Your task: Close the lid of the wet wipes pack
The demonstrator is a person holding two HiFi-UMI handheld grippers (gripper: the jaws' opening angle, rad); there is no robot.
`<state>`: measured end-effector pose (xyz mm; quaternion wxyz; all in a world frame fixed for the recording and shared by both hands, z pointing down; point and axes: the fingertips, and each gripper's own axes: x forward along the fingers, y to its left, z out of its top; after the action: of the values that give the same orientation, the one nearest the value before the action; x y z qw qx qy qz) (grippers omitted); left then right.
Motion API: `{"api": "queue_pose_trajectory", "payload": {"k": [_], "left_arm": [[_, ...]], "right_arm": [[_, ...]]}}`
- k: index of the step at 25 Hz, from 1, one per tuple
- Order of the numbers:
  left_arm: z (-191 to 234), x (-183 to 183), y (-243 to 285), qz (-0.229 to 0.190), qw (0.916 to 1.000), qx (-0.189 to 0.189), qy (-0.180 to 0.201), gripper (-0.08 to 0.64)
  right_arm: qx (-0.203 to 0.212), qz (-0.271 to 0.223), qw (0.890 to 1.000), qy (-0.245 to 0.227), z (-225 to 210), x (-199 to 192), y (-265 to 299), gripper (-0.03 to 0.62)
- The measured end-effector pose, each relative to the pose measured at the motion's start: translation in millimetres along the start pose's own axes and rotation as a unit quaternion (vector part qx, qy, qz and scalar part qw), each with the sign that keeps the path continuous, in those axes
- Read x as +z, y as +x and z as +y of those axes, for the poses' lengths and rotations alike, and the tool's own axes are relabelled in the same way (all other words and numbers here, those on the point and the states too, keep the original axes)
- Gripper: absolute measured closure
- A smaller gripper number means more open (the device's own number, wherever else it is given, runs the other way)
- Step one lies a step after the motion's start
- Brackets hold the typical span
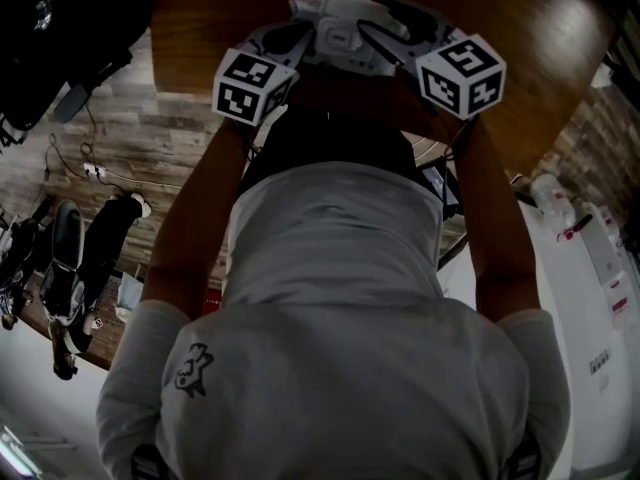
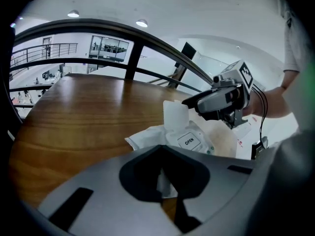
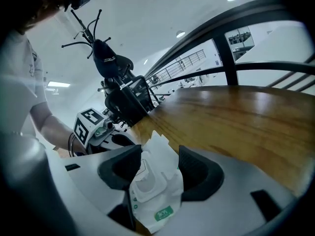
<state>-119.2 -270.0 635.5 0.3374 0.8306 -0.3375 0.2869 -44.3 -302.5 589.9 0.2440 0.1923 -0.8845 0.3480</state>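
From the head view, the wet wipes pack sits at twelve o'clock on the wooden table. The left gripper is at its nine o'clock end and the right gripper at its three o'clock end.

In the left gripper view, my jaws are pinched together on the pack's near edge. The lid stands upright at one o'clock, so it is not yet shut.

In the right gripper view, the jaws stand apart with the pack lying between them, the raised lid at twelve. I judge closing has barely begun: the lid has to be folded down and pressed shut.
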Motion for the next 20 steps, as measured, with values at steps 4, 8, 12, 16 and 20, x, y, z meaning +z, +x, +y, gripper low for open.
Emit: {"api": "queue_pose_trajectory", "payload": {"k": [4,8,12,16,20], "left_arm": [[0.0,-1.6,2.4,0.004,1.0000,-0.005,0.001,0.548],[0.8,-3.0,2.6,0.004,0.9999,-0.008,0.005,0.548],[2.1,-3.9,4.7,0.006,0.9999,-0.011,0.011,0.548],[3.0,-4.4,3.8,0.007,0.9997,-0.013,0.018,0.548],[5.0,-9.2,5.4,0.008,0.9995,-0.020,0.023,0.548]], "right_arm": [[-0.004,-0.005,1.000,0.005,4.1,-3.2,-3.4,0.373],[-0.008,-0.007,1.000,0.009,10.7,-5.3,-5.0,0.373],[-0.013,-0.009,1.000,0.011,14.6,-8.2,-6.5,0.373],[-0.014,-0.009,1.000,0.017,19.6,-12.3,-5.6,0.373],[-0.016,-0.008,1.000,0.022,24.6,-19.4,-1.2,0.373]]}}
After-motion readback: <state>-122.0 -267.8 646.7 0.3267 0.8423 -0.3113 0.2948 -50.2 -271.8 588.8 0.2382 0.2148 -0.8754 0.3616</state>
